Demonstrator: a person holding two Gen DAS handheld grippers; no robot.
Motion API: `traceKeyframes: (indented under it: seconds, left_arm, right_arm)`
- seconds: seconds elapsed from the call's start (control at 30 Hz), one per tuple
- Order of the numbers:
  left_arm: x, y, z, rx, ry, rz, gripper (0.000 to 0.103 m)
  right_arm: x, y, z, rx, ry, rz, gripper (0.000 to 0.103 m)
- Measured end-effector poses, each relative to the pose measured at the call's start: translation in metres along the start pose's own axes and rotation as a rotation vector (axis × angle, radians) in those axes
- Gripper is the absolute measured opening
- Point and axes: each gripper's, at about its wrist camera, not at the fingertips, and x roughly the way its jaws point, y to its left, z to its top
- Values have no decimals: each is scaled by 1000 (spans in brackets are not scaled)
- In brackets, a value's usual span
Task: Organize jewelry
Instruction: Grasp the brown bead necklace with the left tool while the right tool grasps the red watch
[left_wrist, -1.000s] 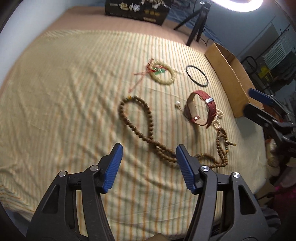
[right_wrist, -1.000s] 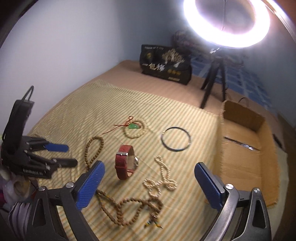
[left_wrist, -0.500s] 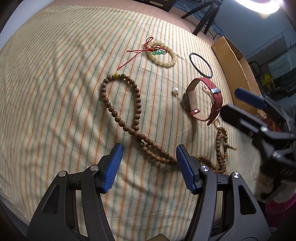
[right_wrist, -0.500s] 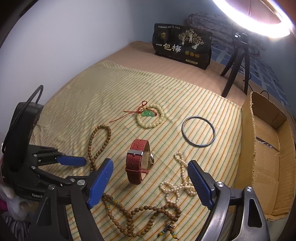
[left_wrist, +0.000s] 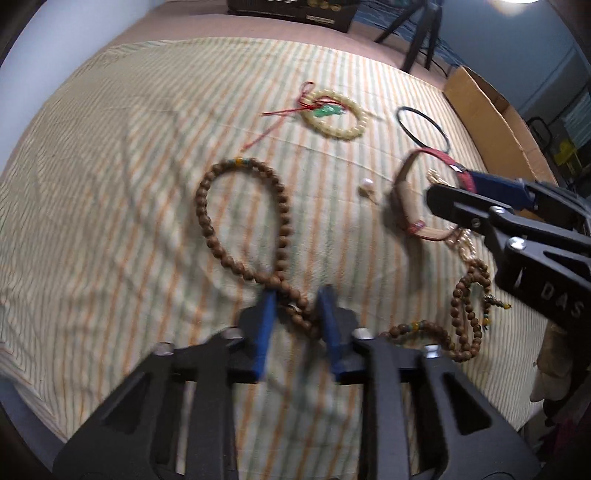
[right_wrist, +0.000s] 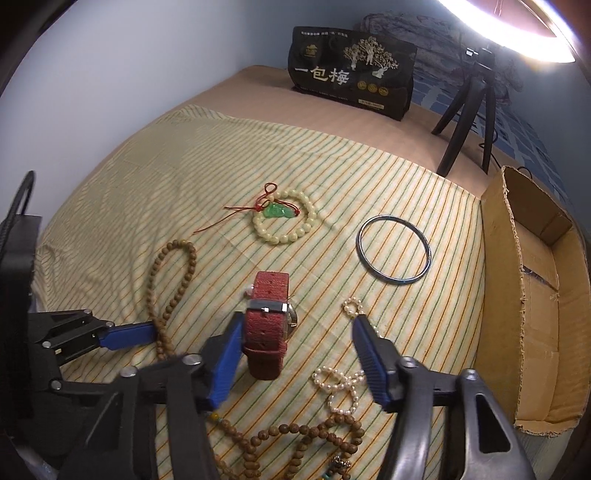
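Jewelry: left claw (left_wrist: 295, 317), wide before, now clamps brown bead strand (left_wrist: 284, 236); right claw (right_wrist: 295, 354) closing around red watch (right_wrist: 266, 325)

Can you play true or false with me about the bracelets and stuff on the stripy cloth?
1. The green charm lies inside the pale bead bracelet. True.
2. The red watch is in the cardboard box. False: it stands on the striped cloth.
3. The left tongs are closing around the brown bead necklace. True.
4. The metal bangle hangs on the tripod. False: it lies flat on the cloth.
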Motion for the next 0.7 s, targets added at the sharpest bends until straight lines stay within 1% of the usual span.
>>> traceKeyframes:
  seconds: [0.07, 0.1, 0.17, 0.23, 0.33, 0.53, 0.6, 0.7]
  left_arm:
    - [0, 10, 2, -36, 4, -37, 11]
    - [-1, 14, 3, -48, 5, -53, 11]
    - [-5, 18, 3, -55, -2, -66, 11]
    - [-10, 20, 4, -58, -15, -72, 10]
    - [-24, 22, 6, -58, -50, -80, 10]
    - [-67, 23, 14, -35, -146, -96, 10]
    - [-86, 23, 19, -23, -186, -103, 10]
    - [-106, 19, 31, -19, -226, -128, 10]
  right_arm:
    - [1, -3, 0, 10, 2, 4, 33]
    - [1, -4, -1, 17, 0, 6, 30]
    - [-1, -9, -1, 42, -9, 23, 19]
    - [-5, -13, -2, 61, -19, 33, 19]
    - [-11, -15, -4, 63, -34, 21, 19]
    - [-38, -25, -7, 82, -86, 9, 18]
    - [-51, -31, -8, 90, -112, -3, 18]
    - [-67, -40, -8, 107, -145, -14, 18]
